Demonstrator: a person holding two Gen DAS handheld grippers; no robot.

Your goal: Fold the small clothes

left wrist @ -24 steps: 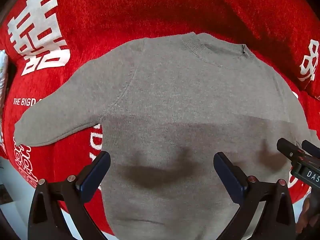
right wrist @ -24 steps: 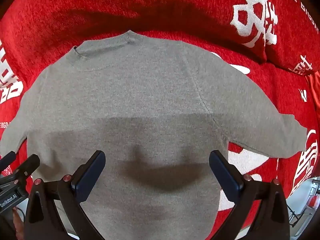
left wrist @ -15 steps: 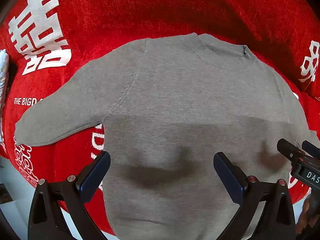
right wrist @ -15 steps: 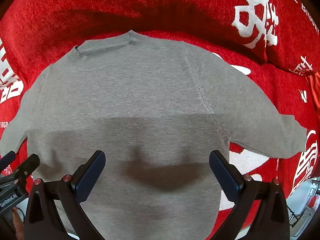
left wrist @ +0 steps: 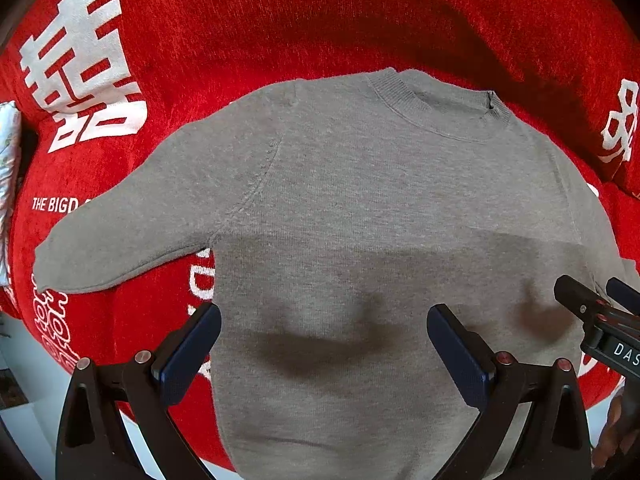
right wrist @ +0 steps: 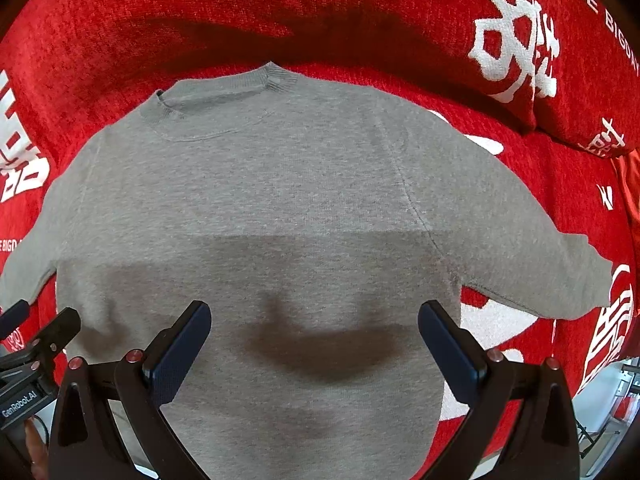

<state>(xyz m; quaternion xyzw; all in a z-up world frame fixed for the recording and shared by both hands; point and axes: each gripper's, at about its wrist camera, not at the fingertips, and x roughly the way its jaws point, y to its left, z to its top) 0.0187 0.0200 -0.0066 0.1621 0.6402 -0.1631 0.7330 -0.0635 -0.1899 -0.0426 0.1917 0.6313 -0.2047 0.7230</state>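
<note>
The grey sweater (left wrist: 360, 208) lies flat on the red blanket (left wrist: 280, 20), unfolded. Left tongs (left wrist: 324, 344) and right tongs (right wrist: 314, 340) hover agape, empty; a sleeve probably gets grabbed first.

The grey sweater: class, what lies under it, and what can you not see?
The grey sweater lies flat on a red plush cover with white printed characters and lettering. Some lettering runs under the sweater, so its hidden part cannot be read.
</note>
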